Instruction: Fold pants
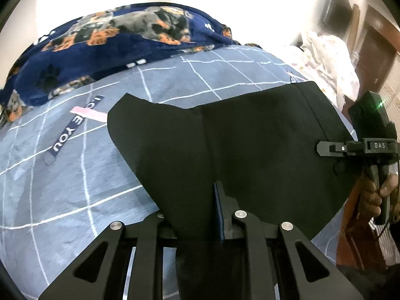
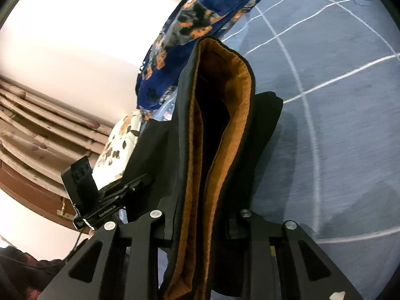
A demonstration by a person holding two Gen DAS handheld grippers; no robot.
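Note:
Black pants (image 1: 237, 137) lie folded and lifted over a blue-grey bed sheet (image 1: 62, 175). My left gripper (image 1: 197, 215) is shut on their near edge; the cloth drapes over its left finger and hides it. My right gripper (image 1: 322, 148) comes in from the right, pinching the pants' right edge, with a hand (image 1: 375, 192) on its handle. In the right wrist view the pants (image 2: 185, 115) show an orange-lined waistband (image 2: 225, 115) standing up between the fingers of my right gripper (image 2: 200, 227), which is shut on it. The left gripper (image 2: 146, 178) holds the cloth at the left.
A navy blanket with dog prints (image 1: 100, 45) (image 2: 200, 17) is bunched along the far side of the sheet (image 2: 337, 137). A white patterned cloth (image 1: 330, 60) (image 2: 117, 145) lies past the bed's corner. Brown wooden furniture (image 1: 375, 57) stands at the right.

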